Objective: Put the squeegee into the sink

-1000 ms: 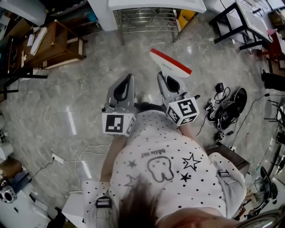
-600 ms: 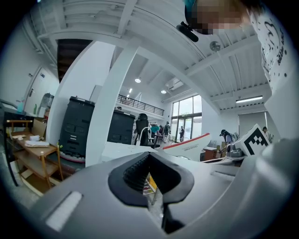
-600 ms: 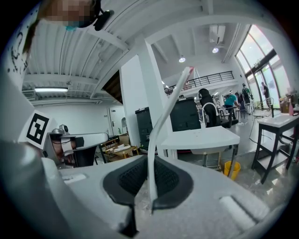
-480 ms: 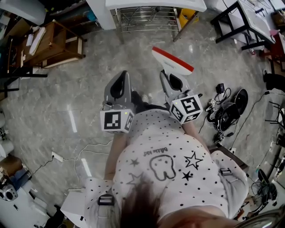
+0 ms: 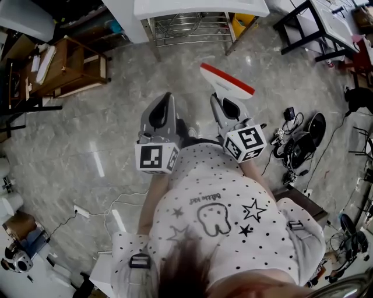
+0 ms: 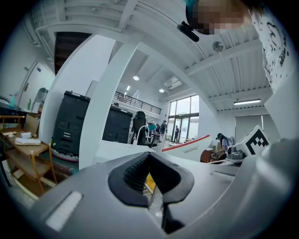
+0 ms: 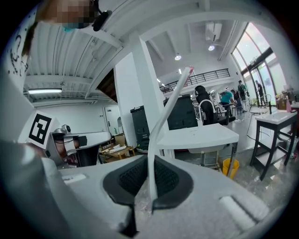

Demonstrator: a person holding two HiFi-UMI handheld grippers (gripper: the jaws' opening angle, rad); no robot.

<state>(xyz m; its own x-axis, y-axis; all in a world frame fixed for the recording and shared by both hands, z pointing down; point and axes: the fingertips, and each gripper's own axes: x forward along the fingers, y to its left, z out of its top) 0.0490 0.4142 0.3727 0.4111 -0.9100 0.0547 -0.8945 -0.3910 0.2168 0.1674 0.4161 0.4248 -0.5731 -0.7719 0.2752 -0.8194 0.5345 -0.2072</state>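
The squeegee (image 5: 227, 81), white with a red blade edge, sticks out ahead of my right gripper (image 5: 225, 100), which is shut on its thin white handle (image 7: 163, 122). In the right gripper view the handle runs up from between the black pads (image 7: 169, 177). My left gripper (image 5: 165, 98) is beside it at the same height, shut with nothing in it. From the left gripper view the squeegee (image 6: 189, 148) shows to the right. The white sink unit (image 5: 198, 7) with a wire rack below stands ahead at the top of the head view.
A wooden shelf (image 5: 70, 58) stands at the upper left and black tables (image 5: 315, 29) at the upper right. Cables and black devices (image 5: 297, 142) lie on the floor to the right. A yellow bucket (image 7: 227, 167) sits beside the sink unit, and a power strip (image 5: 81, 212) lies at the lower left.
Both grippers and the person have come a little nearer to the sink unit. The squeegee stays in the right gripper at the same tilt.
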